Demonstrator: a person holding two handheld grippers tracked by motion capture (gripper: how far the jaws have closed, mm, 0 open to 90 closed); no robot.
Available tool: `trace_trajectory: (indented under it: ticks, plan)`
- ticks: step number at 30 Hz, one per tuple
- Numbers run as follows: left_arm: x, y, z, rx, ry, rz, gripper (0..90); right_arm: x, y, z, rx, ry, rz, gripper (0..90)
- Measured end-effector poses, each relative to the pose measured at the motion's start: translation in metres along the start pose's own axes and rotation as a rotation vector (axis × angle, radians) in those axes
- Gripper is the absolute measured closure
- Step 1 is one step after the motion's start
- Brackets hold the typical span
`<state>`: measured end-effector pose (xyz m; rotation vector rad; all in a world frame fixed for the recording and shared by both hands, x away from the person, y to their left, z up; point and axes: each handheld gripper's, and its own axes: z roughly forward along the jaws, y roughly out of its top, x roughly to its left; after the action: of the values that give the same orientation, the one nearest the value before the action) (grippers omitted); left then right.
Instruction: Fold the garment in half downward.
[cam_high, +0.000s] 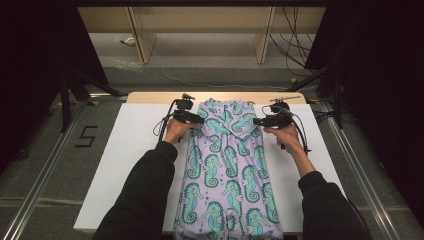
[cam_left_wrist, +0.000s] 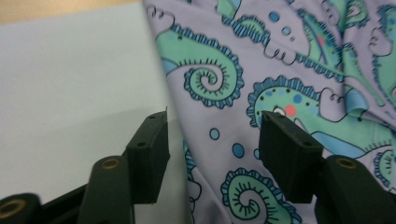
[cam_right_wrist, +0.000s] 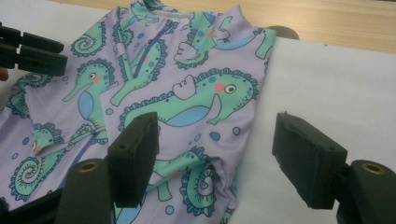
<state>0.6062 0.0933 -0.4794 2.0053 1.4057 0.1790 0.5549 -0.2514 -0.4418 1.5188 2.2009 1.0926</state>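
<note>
Left gripper view: left hand-held gripper (cam_left_wrist: 212, 151) straddles the garment (cam_left_wrist: 280, 93) edge, unpinched; right hand-held gripper (cam_right_wrist: 217, 156) gapes wide. Grab both layers evenly.

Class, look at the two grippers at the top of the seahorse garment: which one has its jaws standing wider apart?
The right gripper: its jaws straddle the garment's edge with a broader gap than the left gripper's.

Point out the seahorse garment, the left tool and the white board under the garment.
Seahorse garment (cam_high: 227, 165), high view, middle of the folded body.
Left tool (cam_left_wrist: 212, 140), left gripper view, midway between its two black tips, which straddle the garment's edge.
White board (cam_high: 130, 150), high view, bare part left of the garment.
</note>
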Motion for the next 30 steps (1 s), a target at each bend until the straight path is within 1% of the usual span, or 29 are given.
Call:
trace_trajectory:
  ticks: [1,3,4,5,7,9,11,13,14,16,19,21,22,23,24,26,28,30]
  plan:
    - [-0.001,0.000,0.000,-0.007,0.012,0.002,43.1,0.000,0.000,0.000,0.000,0.000,0.000,32.6]
    - [-0.004,0.001,0.001,-0.001,0.024,0.001,47.6,-0.001,0.001,0.002,0.007,0.001,0.003,32.6]
    - [-0.004,0.001,0.001,0.007,0.029,0.007,50.6,-0.001,0.002,0.002,0.004,-0.001,0.005,32.8]
    - [-0.006,0.002,0.001,0.006,0.039,0.010,51.7,-0.001,0.002,0.003,0.007,0.002,0.008,32.9]
    - [-0.007,0.002,0.002,0.012,0.062,0.022,55.9,-0.001,0.004,0.004,0.013,-0.001,0.002,33.0]
    - [-0.008,0.003,0.002,0.020,0.085,0.032,64.0,-0.001,0.006,0.006,0.014,-0.004,0.006,33.1]
    - [-0.008,0.003,0.002,0.017,0.098,0.026,70.7,-0.001,0.007,0.007,0.015,-0.008,0.006,33.3]
    - [-0.007,0.003,0.002,0.013,0.099,0.019,75.9,-0.001,0.008,0.009,0.018,-0.009,0.004,33.5]
    - [-0.007,0.003,0.002,0.013,0.093,0.013,78.8,0.000,0.009,0.010,0.022,-0.009,0.011,33.5]
    - [-0.008,0.003,0.003,0.011,0.092,0.017,83.3,-0.001,0.011,0.013,0.031,-0.009,0.015,33.8]
    - [-0.010,0.004,0.004,0.009,0.102,0.031,85.0,-0.003,0.014,0.017,0.043,-0.009,0.036,34.4]
    - [-0.008,0.003,0.004,0.009,0.093,0.022,85.1,-0.005,0.016,0.020,0.057,-0.013,0.054,35.3]
    - [-0.008,0.003,0.004,0.007,0.092,0.019,85.1,-0.006,0.017,0.021,0.064,-0.020,0.053,36.1]
    - [-0.008,0.003,0.004,0.007,0.092,0.021,84.8,-0.009,0.019,0.025,0.086,-0.032,0.062,36.7]
    - [-0.008,0.003,0.004,0.008,0.092,0.025,84.8,-0.009,0.019,0.025,0.086,-0.032,0.062,36.7]
    - [-0.008,0.003,0.004,0.009,0.091,0.026,84.7,-0.011,0.021,0.029,0.102,-0.040,0.072,37.8]
    - [-0.009,0.003,0.004,0.008,0.093,0.029,84.8,-0.013,0.022,0.036,0.134,-0.052,0.097,39.6]
    - [-0.008,0.003,0.004,0.007,0.091,0.030,84.7,-0.014,0.023,0.038,0.138,-0.050,0.102,39.9]
